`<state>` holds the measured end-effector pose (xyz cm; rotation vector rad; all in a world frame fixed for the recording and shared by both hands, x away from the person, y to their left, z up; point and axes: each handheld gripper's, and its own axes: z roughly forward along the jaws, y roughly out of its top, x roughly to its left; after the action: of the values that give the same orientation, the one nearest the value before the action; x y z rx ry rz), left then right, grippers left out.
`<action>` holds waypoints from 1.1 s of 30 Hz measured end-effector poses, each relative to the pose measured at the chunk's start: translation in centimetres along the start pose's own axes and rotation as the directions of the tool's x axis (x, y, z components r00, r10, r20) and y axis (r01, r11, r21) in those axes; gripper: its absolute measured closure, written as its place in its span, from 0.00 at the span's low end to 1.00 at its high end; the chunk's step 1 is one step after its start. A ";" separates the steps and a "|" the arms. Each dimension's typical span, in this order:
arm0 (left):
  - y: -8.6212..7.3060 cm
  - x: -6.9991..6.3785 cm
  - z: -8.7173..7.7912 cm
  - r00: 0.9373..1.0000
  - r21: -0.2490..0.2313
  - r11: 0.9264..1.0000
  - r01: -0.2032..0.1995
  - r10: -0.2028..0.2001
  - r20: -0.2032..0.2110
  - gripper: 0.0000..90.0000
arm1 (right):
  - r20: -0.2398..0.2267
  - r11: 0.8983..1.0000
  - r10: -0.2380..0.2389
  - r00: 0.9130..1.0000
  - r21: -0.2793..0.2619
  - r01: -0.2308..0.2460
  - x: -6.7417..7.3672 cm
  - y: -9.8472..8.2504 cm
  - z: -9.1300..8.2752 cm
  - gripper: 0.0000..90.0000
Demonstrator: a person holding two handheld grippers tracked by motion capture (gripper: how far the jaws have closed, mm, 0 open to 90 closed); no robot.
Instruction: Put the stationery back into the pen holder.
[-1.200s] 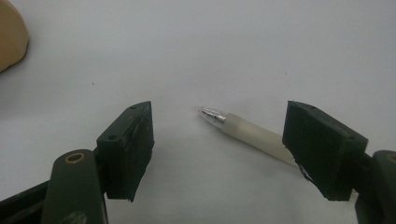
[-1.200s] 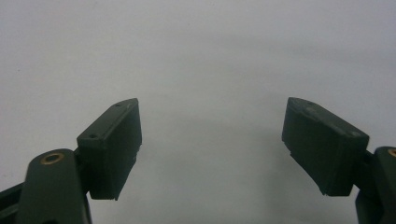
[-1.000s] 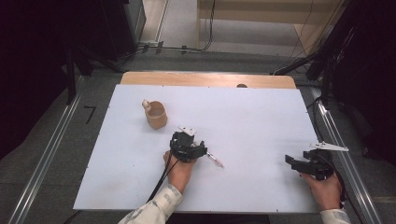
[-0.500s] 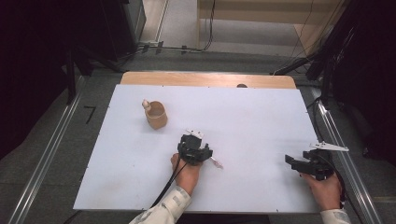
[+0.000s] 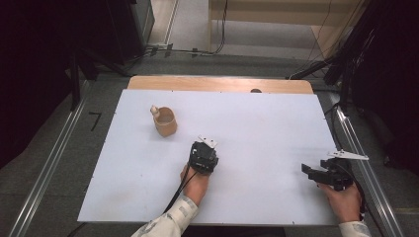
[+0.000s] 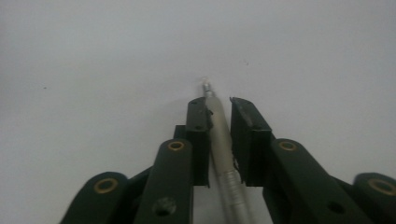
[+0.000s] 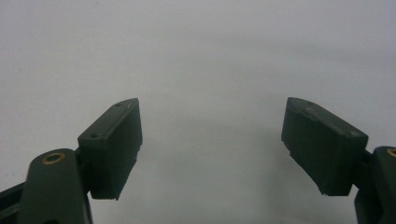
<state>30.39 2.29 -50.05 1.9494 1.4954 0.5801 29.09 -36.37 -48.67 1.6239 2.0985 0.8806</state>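
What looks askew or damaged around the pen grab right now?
Nothing stands out. The left gripper is shut on the pen, which runs straight between its jaws. The cup stands upright on the table.

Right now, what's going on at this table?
A person works at a white table with a hand-held tool in each hand. The left tool has just been closing its jaws, and a slim silvery pen lies between them on the tabletop. The right tool rests open near the table's right edge, holding nothing. A small tan wooden cup stands farther back, untouched.
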 end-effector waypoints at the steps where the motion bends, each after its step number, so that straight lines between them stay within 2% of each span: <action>1: 0.0 0.0 0.0 1.000 -0.001 1.000 -0.009 0.009 0.002 0.89 | 0.000 1.000 -0.001 1.000 0.000 0.001 0.0 0.0 0.0 0.21; 3: 0.0 0.1 0.0 1.000 0.002 1.000 -0.028 0.028 0.010 0.90 | -0.001 1.000 -0.001 1.000 -0.001 0.001 0.0 0.0 0.0 0.21; 8: 0.0 0.7 -0.1 0.998 0.008 0.999 -0.039 0.038 0.049 0.90 | -0.001 1.000 0.002 1.000 -0.002 -0.002 -0.1 -0.1 0.0 0.21; 14: -0.2 0.9 -0.4 0.996 0.002 0.998 -0.070 0.069 0.064 0.91 | 0.001 1.000 0.003 1.000 0.000 -0.003 -0.1 -0.1 0.0 0.21; 23: 0.0 2.3 -1.2 0.995 -0.014 0.999 -0.049 0.050 0.086 0.90 | 0.002 1.000 0.005 1.000 -0.001 -0.005 -0.1 -0.1 0.0 0.21; 33: 1.0 5.0 -2.2 0.997 -0.023 0.999 -0.036 0.037 0.063 0.91 | 0.005 1.000 0.004 1.000 0.003 -0.004 -0.1 -0.1 0.0 0.21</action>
<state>30.93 7.39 -47.88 1.9639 1.4118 0.5421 29.09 -36.50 -48.75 1.6309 2.0948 0.8748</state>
